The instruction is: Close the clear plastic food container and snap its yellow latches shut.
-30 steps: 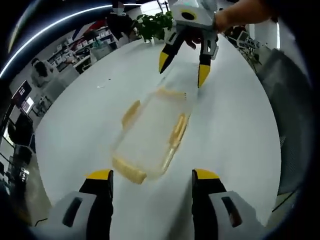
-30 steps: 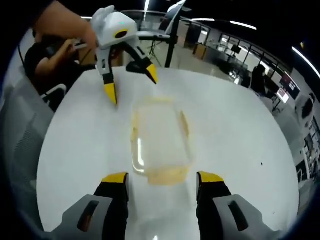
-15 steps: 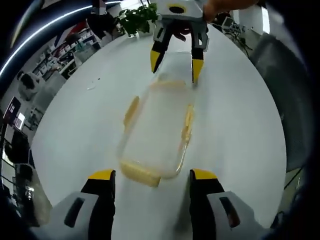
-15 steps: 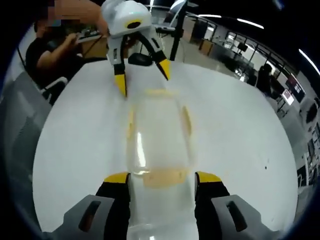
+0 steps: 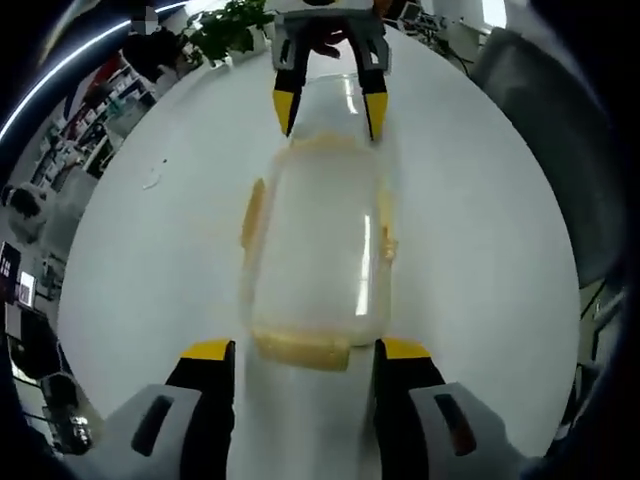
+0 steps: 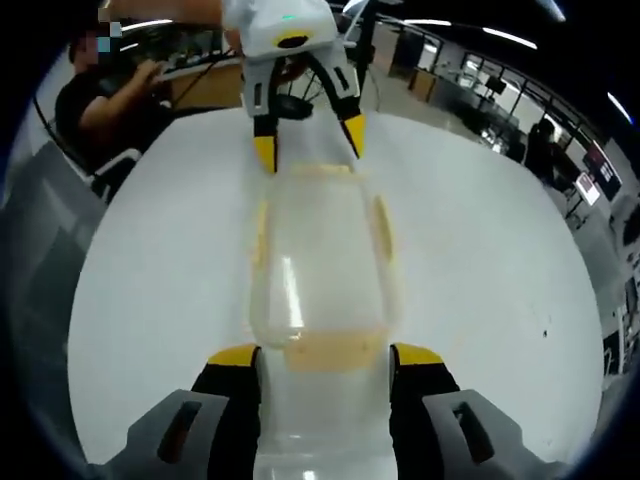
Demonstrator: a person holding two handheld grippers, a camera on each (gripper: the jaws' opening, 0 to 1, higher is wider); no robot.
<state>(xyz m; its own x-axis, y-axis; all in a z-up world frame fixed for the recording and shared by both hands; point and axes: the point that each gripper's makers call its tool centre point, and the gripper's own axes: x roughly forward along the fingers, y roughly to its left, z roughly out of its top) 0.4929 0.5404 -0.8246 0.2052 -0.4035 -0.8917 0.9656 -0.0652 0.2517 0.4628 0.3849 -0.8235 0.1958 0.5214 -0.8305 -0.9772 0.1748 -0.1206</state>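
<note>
While lying flat on the white table (image 5: pixel 480 250), lid down on top, the clear container (image 5: pixel 312 255) stretches lengthwise between the two grippers, one short end toward each. In the left gripper view: left gripper (image 5: pixel 300 350) at the bottom, jaws spread wide, yellow tips just either side of the near end latch (image 5: pixel 300 350), that latch sitting in the gap; whether the tips touch the container cannot be told. Right gripper (image 5: pixel 328 112) facing in from the top, jaws likewise apart, straddling the far short end of the container. Yellow side latches (image 5: pixel 252 212) along both long edges, lying close against the walls. In the right gripper view: the same layout mirrored, with the right gripper (image 6: pixel 322 357) at the bottom, jaws wide, near end latch (image 6: pixel 330 352) between the tips, and the left gripper (image 6: pixel 308 140) at the far end, held by a hand (image 6: pixel 190 8) at the top edge. Container (image 6: pixel 322 265) centred on the table (image 6: pixel 160 300), side latches (image 6: pixel 381 222) pale yellow along its flanks. A seated person (image 6: pixel 95 100) beyond the table's far left edge; a potted plant (image 5: pixel 225 25) past the table in the left gripper view.
</note>
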